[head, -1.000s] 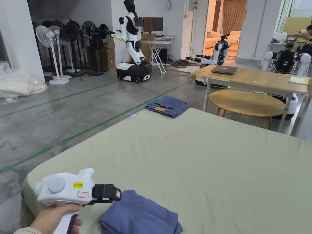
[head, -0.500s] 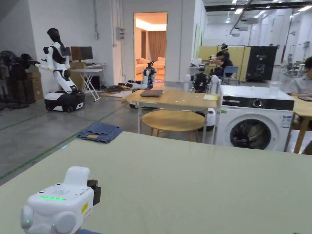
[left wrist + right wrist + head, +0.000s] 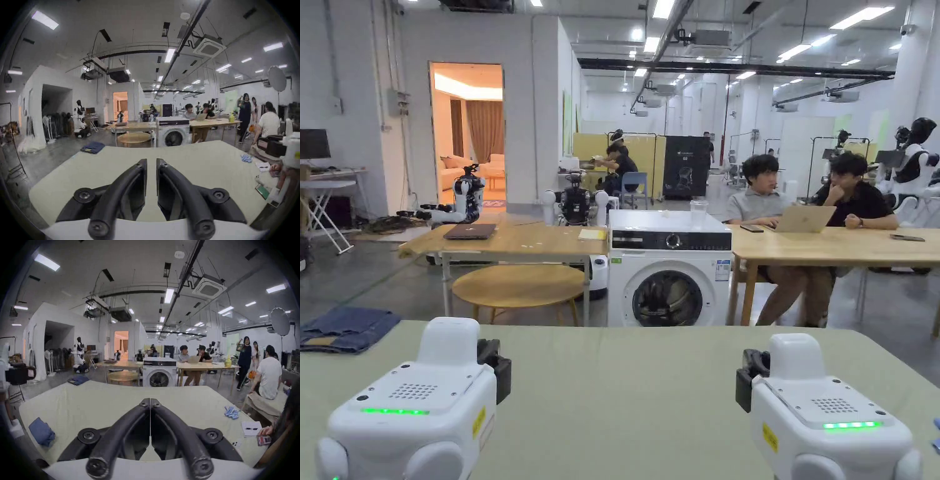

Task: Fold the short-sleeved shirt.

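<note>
The blue short-sleeved shirt (image 3: 41, 434) lies folded in a compact bundle near the left front corner of the green-covered table (image 3: 625, 387). Both grippers are held side by side above the table's near edge, pointing toward the far side of the room. My left gripper (image 3: 495, 369) (image 3: 151, 162) has its jaws a narrow gap apart, with nothing between them. My right gripper (image 3: 747, 376) (image 3: 150, 401) has its jaws pressed together on nothing. Neither gripper touches the shirt, which lies to the left of and below the right gripper.
Folded jeans (image 3: 344, 328) sit on the table's far left corner. Small blue items (image 3: 231, 413), a paper sheet (image 3: 250, 428) and a person's hand lie along the right edge. Beyond the table stand a washing machine (image 3: 669, 275), wooden tables with seated people, and robots.
The head camera has swung up and to the right, so the shirt has left its view. The left gripper has turned from beside the shirt to face forward, and the right gripper now shows beside it.
</note>
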Available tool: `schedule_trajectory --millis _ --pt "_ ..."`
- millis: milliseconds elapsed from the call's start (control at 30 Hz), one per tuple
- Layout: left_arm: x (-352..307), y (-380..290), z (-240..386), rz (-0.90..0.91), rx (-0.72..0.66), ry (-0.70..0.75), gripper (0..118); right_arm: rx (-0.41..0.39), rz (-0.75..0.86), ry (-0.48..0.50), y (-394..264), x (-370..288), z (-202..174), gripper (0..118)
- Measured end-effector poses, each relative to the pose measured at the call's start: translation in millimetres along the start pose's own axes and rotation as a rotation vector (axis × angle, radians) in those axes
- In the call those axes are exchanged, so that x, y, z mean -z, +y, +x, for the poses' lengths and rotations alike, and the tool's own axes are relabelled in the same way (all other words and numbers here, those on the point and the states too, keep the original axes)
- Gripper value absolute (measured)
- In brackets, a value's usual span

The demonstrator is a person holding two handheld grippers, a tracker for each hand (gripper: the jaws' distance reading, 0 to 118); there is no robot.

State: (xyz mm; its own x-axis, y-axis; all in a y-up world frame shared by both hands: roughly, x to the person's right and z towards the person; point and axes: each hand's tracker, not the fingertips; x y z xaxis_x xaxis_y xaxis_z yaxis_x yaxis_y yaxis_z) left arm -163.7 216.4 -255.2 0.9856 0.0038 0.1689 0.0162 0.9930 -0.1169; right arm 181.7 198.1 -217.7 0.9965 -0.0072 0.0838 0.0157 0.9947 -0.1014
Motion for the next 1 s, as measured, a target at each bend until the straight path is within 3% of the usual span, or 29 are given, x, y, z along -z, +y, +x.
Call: schedule_trajectory --millis 100,200,267,367,400,467,533,600,700,1000 --pt "-2 1 4 -0.015 0.012 0.010 7 -0.002 -0.008 -0.008 6 -2 2 0" --pt "-9 4 9 0.007 0.017 0.003 8 -0.003 -0.006 -0.003 9 -6 3 23" --pt "-8 5 10 0.010 0.019 0.005 17 -0.002 -0.015 0.010 8 -6 0 37" --pt "-8 5 11 0.002 0.026 0.008 29 -0.013 -0.011 0.005 4 -6 -5 40" --pt "-8 4 12 0.003 0.030 0.011 35 -0.013 -0.012 0.004 4 -6 -6 47" --pt "-9 3 11 0.004 0.031 0.011 60 -0.006 -0.018 0.009 3 -6 -5 66" --pt "-9 2 10 0.001 0.025 0.001 91 0.001 -0.018 0.014 3 -6 -6 76" --pt "-8 0 9 -0.007 0.017 -0.016 105 0.002 -0.008 0.009 3 -7 -6 87" --pt "-7 -1 11 -0.005 0.037 -0.020 107 0.004 -0.001 -0.001 5 -7 -8 112" --pt "-11 1 12 0.016 0.040 -0.025 107 0.084 -0.019 0.046 11 -8 -2 114"
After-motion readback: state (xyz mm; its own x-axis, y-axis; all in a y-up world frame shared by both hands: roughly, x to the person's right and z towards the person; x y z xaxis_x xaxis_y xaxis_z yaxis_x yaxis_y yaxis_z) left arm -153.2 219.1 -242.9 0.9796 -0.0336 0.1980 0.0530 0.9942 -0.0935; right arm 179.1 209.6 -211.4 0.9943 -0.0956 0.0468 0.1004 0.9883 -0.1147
